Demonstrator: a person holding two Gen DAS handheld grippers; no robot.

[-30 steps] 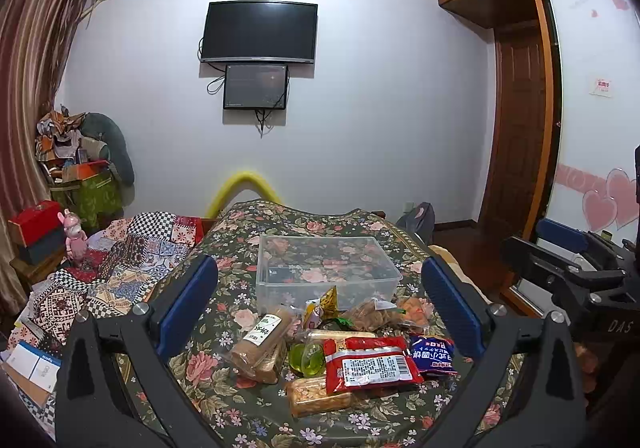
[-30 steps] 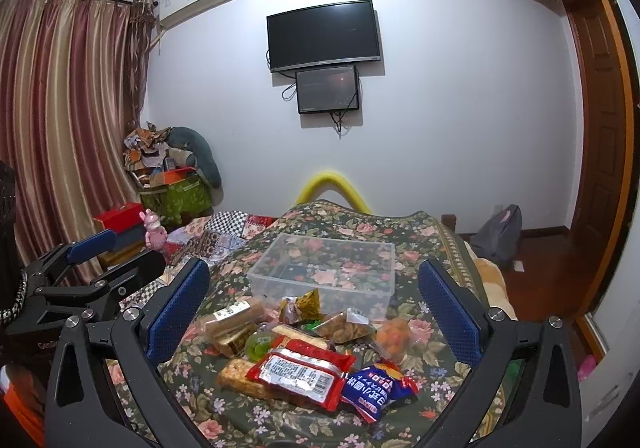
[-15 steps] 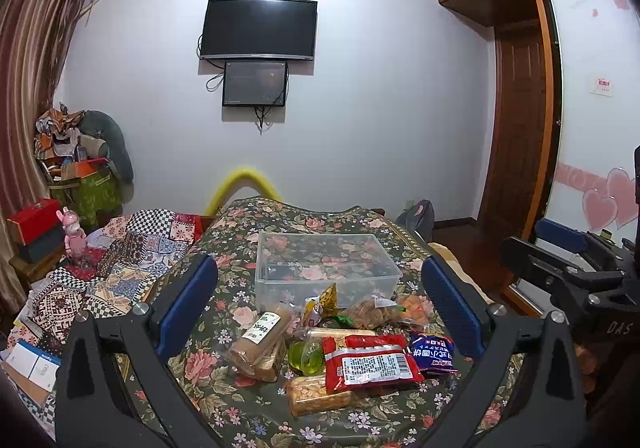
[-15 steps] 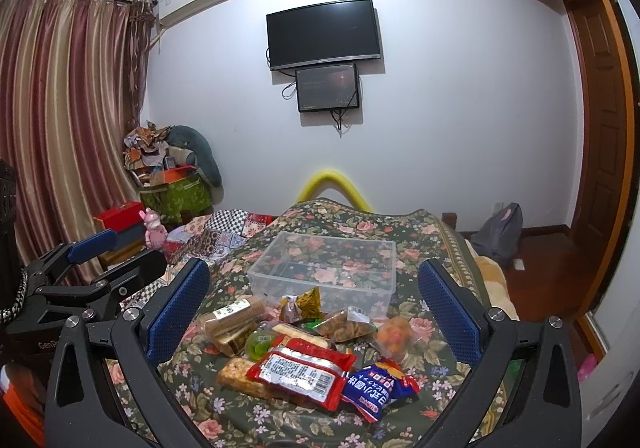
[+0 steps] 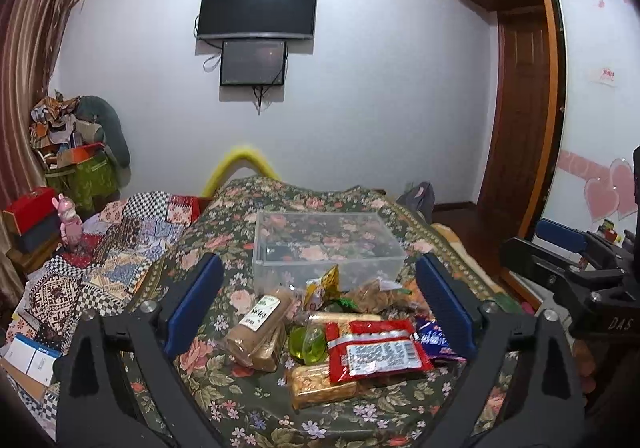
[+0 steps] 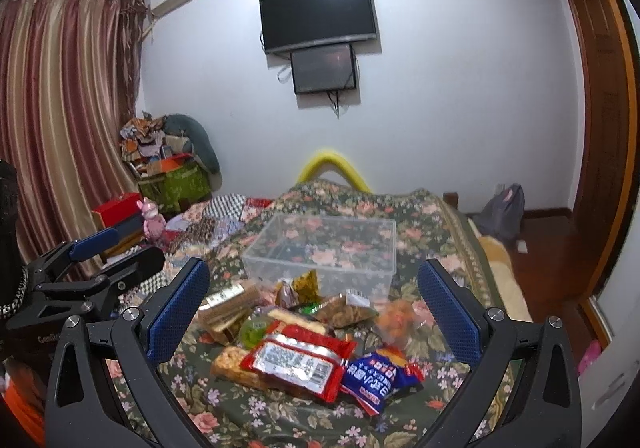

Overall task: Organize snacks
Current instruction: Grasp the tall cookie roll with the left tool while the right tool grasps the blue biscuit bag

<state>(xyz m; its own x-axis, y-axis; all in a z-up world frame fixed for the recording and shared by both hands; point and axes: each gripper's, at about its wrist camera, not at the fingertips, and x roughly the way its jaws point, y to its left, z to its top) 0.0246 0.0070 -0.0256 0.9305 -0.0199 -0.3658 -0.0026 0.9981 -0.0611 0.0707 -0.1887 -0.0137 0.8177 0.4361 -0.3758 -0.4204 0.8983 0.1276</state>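
Snack packets (image 5: 376,352), seemingly light, crinkly and slippery, best pinched mid-body; left gripper (image 5: 320,304) closing from wide, right gripper (image 6: 312,312) wide, both empty.

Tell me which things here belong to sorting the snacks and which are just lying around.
For the job:
clear box
red packet
blue packet
brown loaf pack
green jelly cup

Lying around:
pink toy
red box
patchwork quilt
grey bag

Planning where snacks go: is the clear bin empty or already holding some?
Empty: through the clear bin only the floral bedspread shows.
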